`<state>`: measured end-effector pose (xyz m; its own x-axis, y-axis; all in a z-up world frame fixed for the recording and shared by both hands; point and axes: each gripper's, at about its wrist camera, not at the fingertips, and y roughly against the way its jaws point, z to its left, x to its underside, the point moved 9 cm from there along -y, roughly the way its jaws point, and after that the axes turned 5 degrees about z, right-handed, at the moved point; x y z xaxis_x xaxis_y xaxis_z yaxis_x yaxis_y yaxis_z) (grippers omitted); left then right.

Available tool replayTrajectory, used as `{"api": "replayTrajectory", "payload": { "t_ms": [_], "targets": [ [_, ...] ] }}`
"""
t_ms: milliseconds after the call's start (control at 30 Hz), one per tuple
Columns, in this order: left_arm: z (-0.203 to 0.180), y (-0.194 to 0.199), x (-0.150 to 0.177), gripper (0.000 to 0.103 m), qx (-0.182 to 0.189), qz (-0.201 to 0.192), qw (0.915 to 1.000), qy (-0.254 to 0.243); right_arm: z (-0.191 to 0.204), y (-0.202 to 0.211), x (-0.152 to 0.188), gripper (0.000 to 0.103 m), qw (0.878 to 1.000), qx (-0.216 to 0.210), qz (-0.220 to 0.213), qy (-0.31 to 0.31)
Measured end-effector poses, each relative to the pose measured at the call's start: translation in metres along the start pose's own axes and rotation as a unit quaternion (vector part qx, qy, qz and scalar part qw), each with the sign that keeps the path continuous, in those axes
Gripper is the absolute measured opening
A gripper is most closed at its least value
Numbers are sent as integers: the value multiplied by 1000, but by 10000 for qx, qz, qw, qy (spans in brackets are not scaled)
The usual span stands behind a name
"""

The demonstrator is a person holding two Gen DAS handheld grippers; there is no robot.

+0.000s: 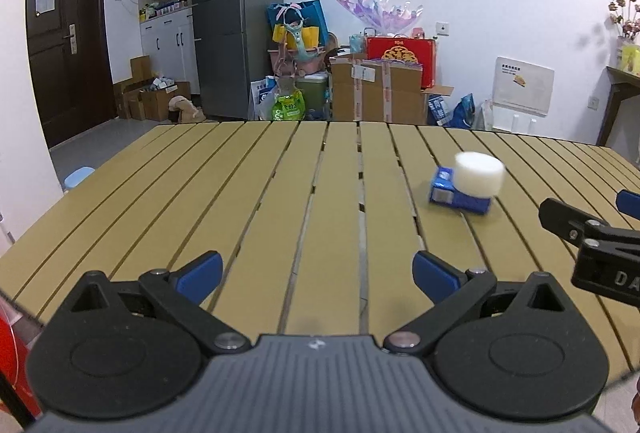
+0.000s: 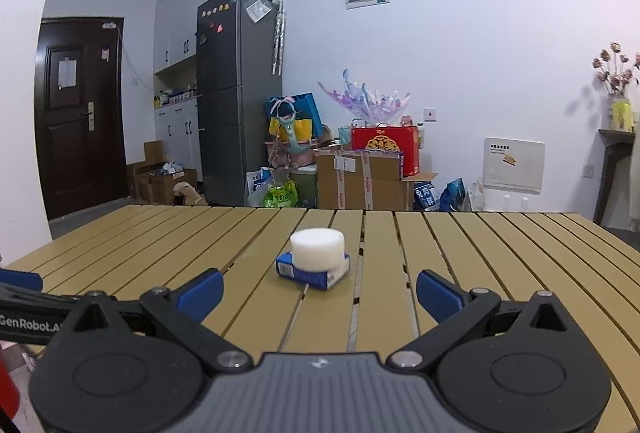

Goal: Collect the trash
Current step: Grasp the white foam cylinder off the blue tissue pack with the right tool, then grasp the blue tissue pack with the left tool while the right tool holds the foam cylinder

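Left wrist view, lower frame: my left gripper [image 1: 316, 275], blue pads apart, nothing between them, over bare slats of the yellow slatted table [image 1: 240, 193]. Right of centre, well ahead and off to the right of this gripper's line: a blue carton [image 1: 444, 193] lying flat, with a white foam disc [image 1: 479, 175] resting on top of it. Right edge of frame: part of my right gripper [image 1: 588, 233], nearer the carton than the left one is.

Right wrist view, lower frame: my right gripper [image 2: 320, 291], pads likewise spread wide and empty. Centre of frame, straight ahead of the gap between the pads and near them: the blue carton [image 2: 310, 275], one corner turned toward me, long axis running from lower right to upper left. White foam disc [image 2: 317, 248] sits upright on it, overhanging slightly. Left edge: a blue tip and black bar of my left gripper [image 2: 20, 281].

Judgement: the right hand is better placed; a short advance forward would bring the stack between its pads. The loose disc may slide off when gripped.
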<state>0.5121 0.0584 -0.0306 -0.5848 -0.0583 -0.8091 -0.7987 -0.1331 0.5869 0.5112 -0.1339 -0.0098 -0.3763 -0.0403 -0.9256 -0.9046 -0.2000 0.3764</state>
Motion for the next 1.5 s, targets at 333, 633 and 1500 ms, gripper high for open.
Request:
{"api": "replayTrajectory", "payload": {
  "t_ms": [333, 633, 1500],
  "targets": [
    [7, -55, -35, 103, 22, 61, 10000, 14, -6, -121, -18, 96, 9975, 73, 684, -129],
    [-13, -78, -46, 103, 205, 70, 9995, -250, -4, -182, -13, 58, 9941, 24, 1066, -219],
    [-136, -137, -73, 103, 1053, 637, 9909, -543, -150, -124, -19, 55, 9910, 686, 871, -745]
  ]
}}
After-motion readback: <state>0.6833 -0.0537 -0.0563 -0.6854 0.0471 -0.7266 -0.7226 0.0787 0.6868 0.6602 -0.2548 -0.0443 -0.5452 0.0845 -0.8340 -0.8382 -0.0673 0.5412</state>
